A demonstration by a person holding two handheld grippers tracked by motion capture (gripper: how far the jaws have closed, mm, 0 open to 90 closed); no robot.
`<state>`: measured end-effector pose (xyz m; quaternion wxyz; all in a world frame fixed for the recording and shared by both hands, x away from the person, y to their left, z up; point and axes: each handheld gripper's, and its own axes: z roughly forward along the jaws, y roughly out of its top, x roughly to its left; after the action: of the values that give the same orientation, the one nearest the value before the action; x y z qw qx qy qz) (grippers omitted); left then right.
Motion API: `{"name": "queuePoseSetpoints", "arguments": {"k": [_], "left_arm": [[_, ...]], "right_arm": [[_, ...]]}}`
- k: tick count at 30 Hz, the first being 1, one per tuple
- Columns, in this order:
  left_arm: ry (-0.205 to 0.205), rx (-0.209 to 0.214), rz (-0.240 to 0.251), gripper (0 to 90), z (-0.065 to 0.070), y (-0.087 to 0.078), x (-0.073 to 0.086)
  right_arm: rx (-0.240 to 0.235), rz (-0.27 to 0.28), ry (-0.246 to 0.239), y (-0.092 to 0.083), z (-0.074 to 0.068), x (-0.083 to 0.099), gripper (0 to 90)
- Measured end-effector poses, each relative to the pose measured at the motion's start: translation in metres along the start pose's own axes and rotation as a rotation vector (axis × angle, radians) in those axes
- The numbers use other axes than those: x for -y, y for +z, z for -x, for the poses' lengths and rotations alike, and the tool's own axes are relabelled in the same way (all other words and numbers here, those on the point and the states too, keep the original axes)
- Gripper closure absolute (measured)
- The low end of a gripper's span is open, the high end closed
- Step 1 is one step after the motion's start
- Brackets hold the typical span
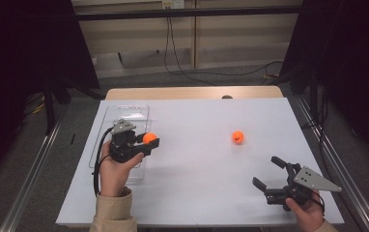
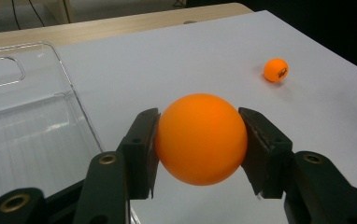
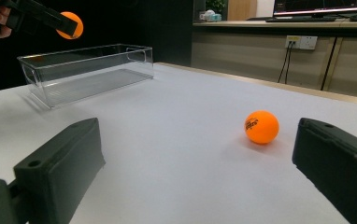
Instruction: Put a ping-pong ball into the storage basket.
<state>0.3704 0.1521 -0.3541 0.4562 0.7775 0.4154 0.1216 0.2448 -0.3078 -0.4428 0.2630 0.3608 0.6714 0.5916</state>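
Observation:
My left gripper is shut on an orange ball, held in the air beside the right wall of a clear plastic bin. Up close, the held orange ball sits squeezed between the two black pads. A second orange ball with dark print rests on the white table, right of centre. My right gripper stands open near the front right corner, its jaws wide apart, aimed toward that loose ball, with bare table in between. Far off, the held ball hangs above the bin.
The white tabletop covers a wooden table whose far edge shows beyond it. The bin lies along the left side and looks empty. Cables run over the floor behind the table, and dark curtains flank both sides.

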Motion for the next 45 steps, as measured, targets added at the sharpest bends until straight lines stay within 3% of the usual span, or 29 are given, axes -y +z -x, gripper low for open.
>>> {"name": "queuePoseSetpoints", "arguments": {"k": [45], "left_arm": [[-0.016, -0.062, -0.002, 50.7, -0.016, -0.010, 0.005]], "right_arm": [[0.001, 0.001, 0.001, 0.000, 0.000, 0.000, 1.5]]}}
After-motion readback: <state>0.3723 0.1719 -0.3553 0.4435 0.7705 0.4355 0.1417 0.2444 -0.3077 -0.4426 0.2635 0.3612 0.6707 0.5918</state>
